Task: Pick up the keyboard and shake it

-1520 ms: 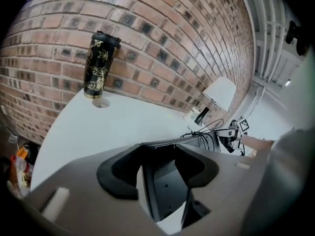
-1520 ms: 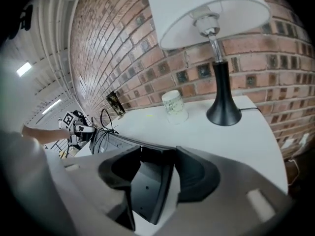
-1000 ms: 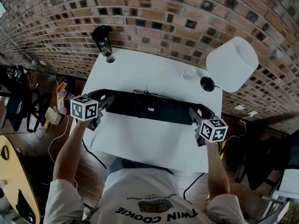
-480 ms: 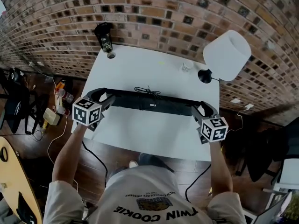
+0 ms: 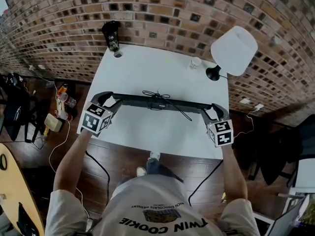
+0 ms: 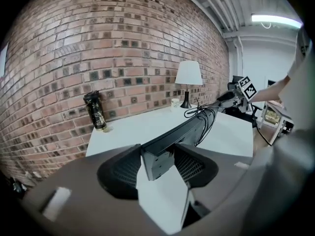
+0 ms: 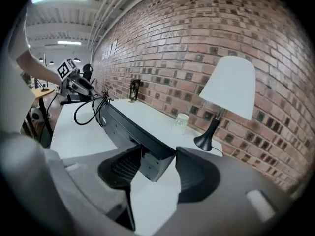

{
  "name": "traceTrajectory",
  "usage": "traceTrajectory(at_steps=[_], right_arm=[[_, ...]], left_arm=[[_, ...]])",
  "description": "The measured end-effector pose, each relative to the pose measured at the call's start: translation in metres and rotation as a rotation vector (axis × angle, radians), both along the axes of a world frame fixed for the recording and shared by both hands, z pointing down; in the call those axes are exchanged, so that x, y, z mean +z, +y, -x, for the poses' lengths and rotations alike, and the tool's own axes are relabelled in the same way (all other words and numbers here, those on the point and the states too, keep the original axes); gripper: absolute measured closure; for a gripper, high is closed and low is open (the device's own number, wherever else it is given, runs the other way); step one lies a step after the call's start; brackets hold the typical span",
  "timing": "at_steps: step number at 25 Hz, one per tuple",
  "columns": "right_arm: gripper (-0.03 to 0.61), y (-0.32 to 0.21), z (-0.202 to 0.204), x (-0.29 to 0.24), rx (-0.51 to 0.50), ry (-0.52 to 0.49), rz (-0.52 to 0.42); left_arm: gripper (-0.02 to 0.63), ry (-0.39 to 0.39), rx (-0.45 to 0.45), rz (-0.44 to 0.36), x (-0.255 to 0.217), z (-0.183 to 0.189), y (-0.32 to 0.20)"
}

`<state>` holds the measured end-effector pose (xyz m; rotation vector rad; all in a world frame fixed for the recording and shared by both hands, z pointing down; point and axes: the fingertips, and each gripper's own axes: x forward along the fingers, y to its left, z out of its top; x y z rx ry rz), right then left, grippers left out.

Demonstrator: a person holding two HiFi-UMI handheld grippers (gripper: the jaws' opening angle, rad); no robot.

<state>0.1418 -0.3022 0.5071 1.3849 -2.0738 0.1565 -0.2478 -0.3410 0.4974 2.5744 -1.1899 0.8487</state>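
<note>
Brick wall [image 5: 162, 9] is running along the far side of the white counter [image 5: 147, 73]. You are holding the black keyboard [image 5: 138, 100] in the air above the counter, clear of it, turned edge-on so that from the head view it is showing as a thin bar stretching between your two hands. White-shaded lamp [image 5: 234, 43] is standing at the far right corner. Left tool [image 5: 109, 101] is pinching the keyboard's left end, its jaws having just been closing a little further on it. Right tool [image 5: 212, 111] is pinching the right end between its pads. Black can [image 5: 111, 36] is standing at the far left corner, against the wall. The keyboard's cable [image 5: 162, 96] is hanging in loose loops at its middle. Small pale cup [image 5: 196, 62] is sitting just beside the lamp base.
</note>
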Motion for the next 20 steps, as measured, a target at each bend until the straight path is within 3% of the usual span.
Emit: traceTrajectory(at_steps=[4, 13, 15, 20], right_arm=[[0.357, 0.012, 0.005, 0.000, -0.022, 0.104, -0.024], [0.357, 0.034, 0.017, 0.008, -0.126, 0.452, -0.075], [0.383, 0.040, 0.022, 0.011, -0.163, 0.519, -0.071], [0.405, 0.056, 0.028, 0.019, -0.187, 0.588, -0.049]], left_arm=[[0.394, -0.053, 0.016, -0.023, 0.002, 0.001, 0.011], [0.396, -0.247, 0.106, -0.119, 0.006, -0.001, 0.032], [0.397, -0.290, 0.126, -0.125, 0.009, -0.001, 0.037], [0.403, -0.353, 0.152, -0.120, 0.015, 0.002, 0.051]])
